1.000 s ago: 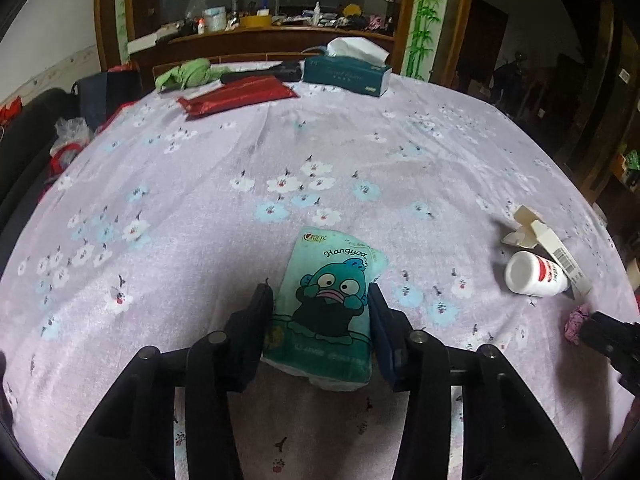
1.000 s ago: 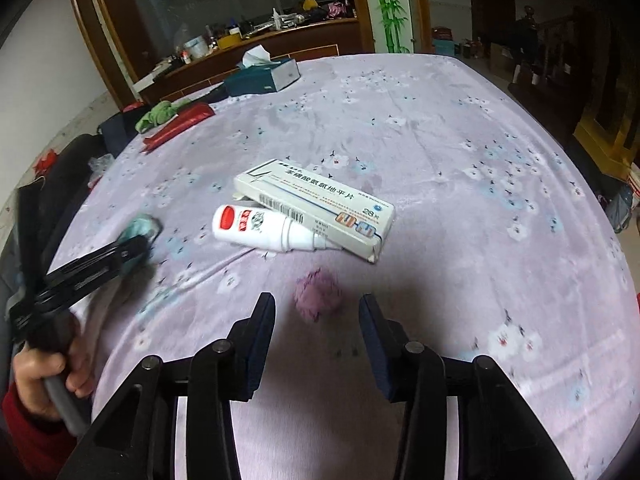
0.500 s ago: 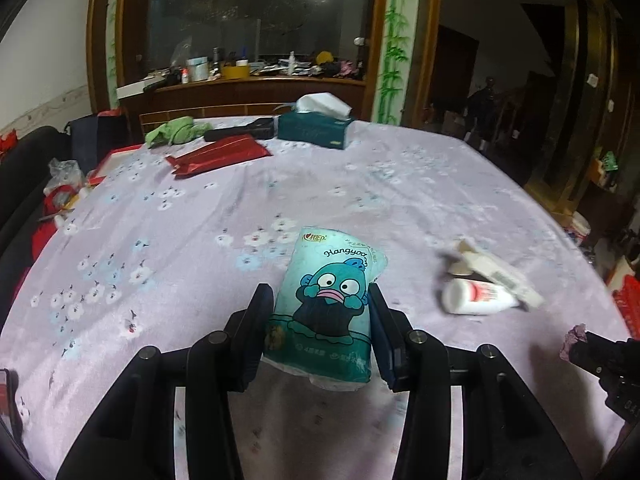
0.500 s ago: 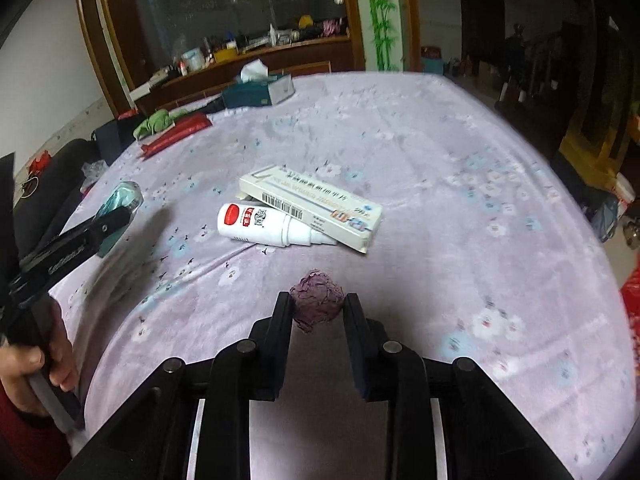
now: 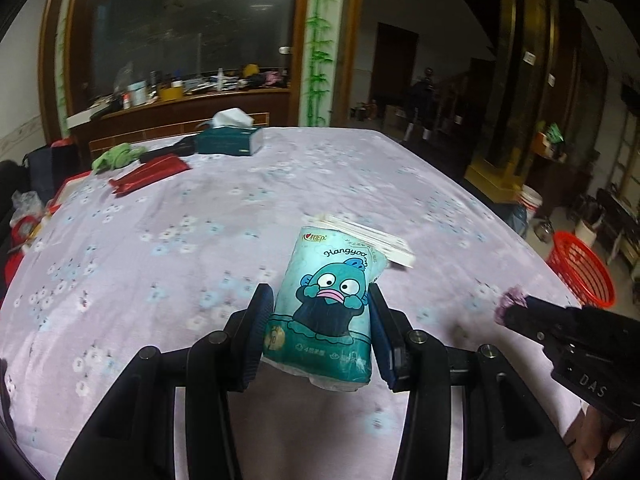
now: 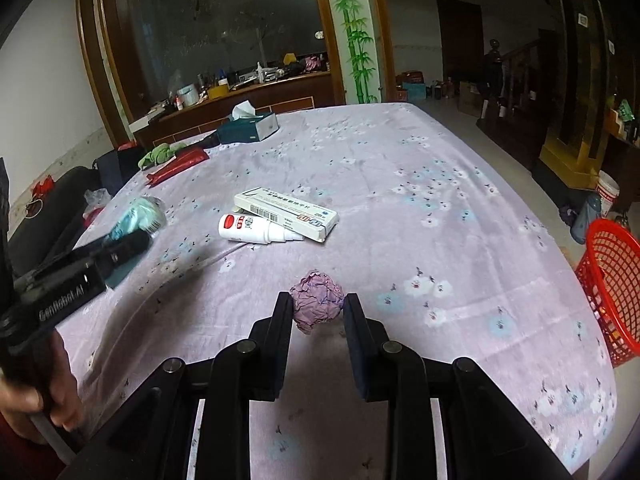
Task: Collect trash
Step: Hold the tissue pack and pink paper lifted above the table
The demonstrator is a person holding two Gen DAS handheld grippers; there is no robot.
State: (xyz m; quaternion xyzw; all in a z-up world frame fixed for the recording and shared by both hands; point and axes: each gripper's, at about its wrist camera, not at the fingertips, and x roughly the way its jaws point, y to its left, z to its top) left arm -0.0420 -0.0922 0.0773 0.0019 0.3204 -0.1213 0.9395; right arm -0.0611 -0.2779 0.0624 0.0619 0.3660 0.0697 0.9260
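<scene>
Left wrist view: the left gripper (image 5: 320, 320) has its two fingers clamped on the sides of a teal tissue pack (image 5: 326, 308) printed with a cartoon fish; the pack stands upright between the pads, held clear of the lilac floral tablecloth (image 5: 200, 216). Right wrist view: the right gripper (image 6: 316, 312) is pinched together on a crumpled purple paper ball (image 6: 317, 300), both pads pressing its sides. Beyond it on the cloth lie a white bottle with a red cap (image 6: 256, 229) and a white medicine box (image 6: 286, 213), touching side by side. A red mesh basket (image 6: 612, 280) stands on the floor off the table's right edge. A tissue box (image 6: 250, 126) sits at the far end.
</scene>
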